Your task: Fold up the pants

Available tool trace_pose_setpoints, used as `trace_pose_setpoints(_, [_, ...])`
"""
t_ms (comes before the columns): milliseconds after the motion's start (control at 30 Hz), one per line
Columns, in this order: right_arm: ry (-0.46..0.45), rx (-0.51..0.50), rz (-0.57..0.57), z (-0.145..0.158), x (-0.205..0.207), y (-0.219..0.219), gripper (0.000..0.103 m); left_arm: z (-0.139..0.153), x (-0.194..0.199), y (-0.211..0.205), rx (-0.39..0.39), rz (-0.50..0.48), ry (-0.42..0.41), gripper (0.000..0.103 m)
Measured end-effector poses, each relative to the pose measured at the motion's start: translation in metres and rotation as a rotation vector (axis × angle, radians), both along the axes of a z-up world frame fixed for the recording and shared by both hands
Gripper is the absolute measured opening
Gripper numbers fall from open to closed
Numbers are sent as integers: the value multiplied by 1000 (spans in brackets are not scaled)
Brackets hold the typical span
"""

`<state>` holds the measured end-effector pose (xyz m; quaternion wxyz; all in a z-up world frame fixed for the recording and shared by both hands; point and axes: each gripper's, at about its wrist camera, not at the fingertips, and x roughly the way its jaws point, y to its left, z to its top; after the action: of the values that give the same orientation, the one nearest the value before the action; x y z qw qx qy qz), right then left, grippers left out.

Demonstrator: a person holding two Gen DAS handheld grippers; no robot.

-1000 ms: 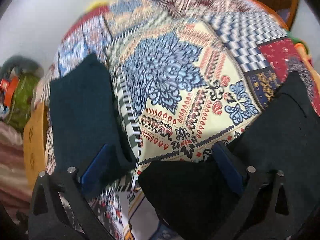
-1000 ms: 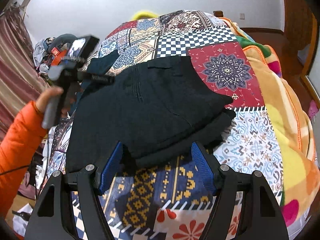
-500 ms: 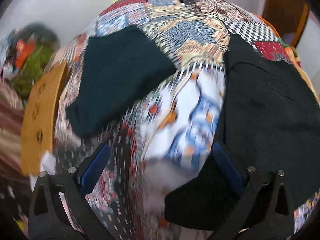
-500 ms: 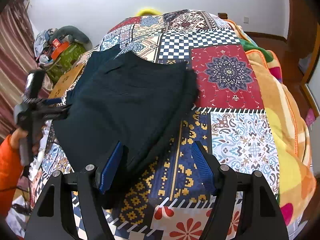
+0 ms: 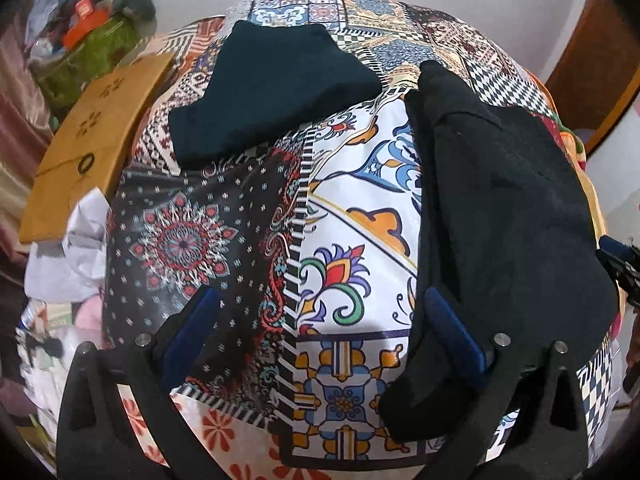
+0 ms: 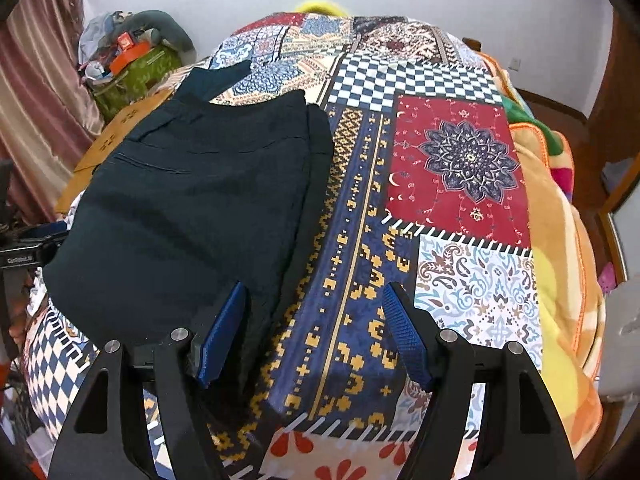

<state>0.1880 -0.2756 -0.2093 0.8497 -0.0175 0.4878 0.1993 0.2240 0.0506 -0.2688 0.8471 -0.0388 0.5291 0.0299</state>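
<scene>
Black pants [image 6: 188, 216], folded into a thick flat stack, lie on the patchwork bed cover [image 6: 352, 264], waistband and back pocket slit facing up at the far end; a lower layer's edge sticks out along the stack's right side

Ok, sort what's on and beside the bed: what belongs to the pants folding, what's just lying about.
Job:
black pants, folded on the patchwork quilt
left gripper, open
right gripper, open

Lying about:
dark teal folded garment
cardboard box
green bag
orange blanket
</scene>
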Motion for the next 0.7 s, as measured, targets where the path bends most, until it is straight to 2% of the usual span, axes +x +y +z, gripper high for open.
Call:
trace_pose_setpoints(100, [6, -19, 16, 6, 1, 1, 67, 12, 10, 2, 12, -29, 10, 103])
trace_pose_setpoints(200, [-12, -27, 16, 19, 4, 0, 67, 33, 21, 0, 36, -65, -38, 103])
trace_pose_setpoints(300, [-60, 11, -1, 36, 9, -2, 67, 54, 36, -9, 28, -110, -91, 103])
trace_pose_setpoints(400, [-83, 60, -5, 48, 20, -1, 68, 64, 55, -24, 0, -180, -110, 103])
trace_pose_setpoints(500, [-77, 80, 9, 47, 35, 10, 68, 54, 79, -40, -21, -243, -73, 103])
trace_pose_setpoints(600, [-26, 89, 22, 31, 53, 20, 68, 30, 102, -53, -43, -285, 18, 103])
trace_pose_setpoints(700, [47, 102, 34, 10, 64, 26, 68, 11, 112, -59, -89, -305, 76, 103])
